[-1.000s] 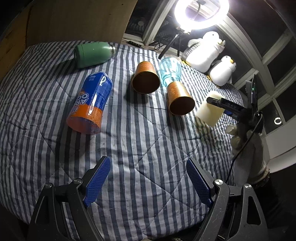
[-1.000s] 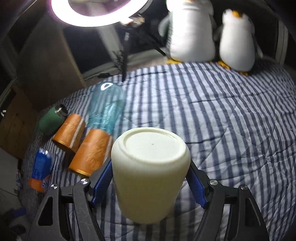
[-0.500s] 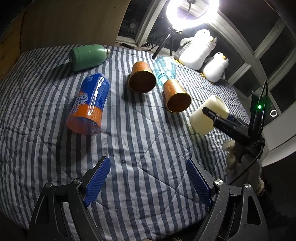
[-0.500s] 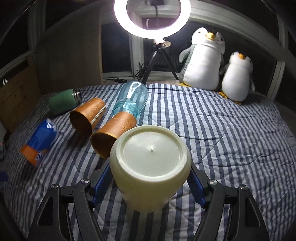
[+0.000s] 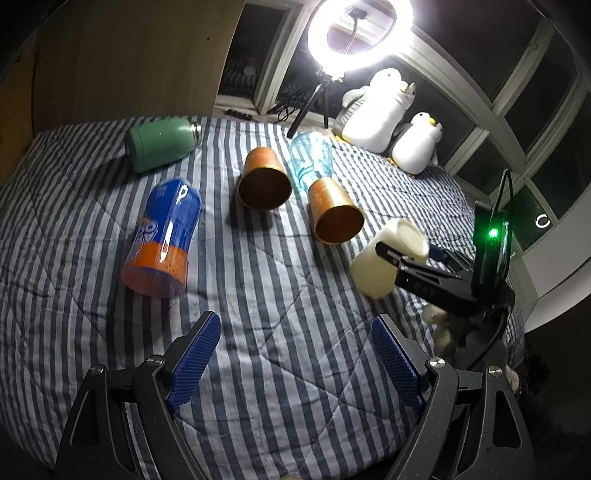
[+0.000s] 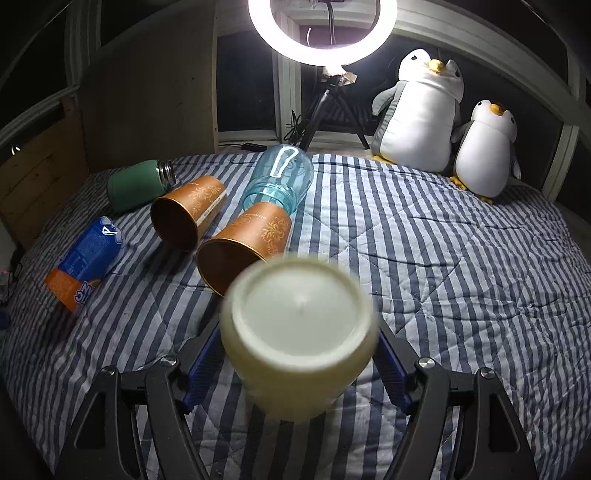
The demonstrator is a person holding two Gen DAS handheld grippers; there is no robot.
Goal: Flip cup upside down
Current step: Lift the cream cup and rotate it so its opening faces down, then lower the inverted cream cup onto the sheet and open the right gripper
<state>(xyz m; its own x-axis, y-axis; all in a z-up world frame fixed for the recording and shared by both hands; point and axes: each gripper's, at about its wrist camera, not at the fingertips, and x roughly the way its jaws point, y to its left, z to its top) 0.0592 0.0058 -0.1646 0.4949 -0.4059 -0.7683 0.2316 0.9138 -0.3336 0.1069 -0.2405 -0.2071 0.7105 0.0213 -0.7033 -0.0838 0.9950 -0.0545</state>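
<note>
My right gripper is shut on a cream cup, gripping its sides. The cup's flat base faces the right wrist camera. In the left wrist view the cream cup hangs tilted above the right side of the striped bed, base up and away, with the right gripper clamped on it. My left gripper is open and empty, low over the near part of the bed.
On the striped quilt lie two copper cups, a clear blue bottle, a green flask and a blue-orange cup. Two plush penguins and a ring light stand behind.
My right gripper has tipped the cream cup further and lowered it toward the bed, drawing nearer the copper cups. The left gripper has stayed open with little movement.
</note>
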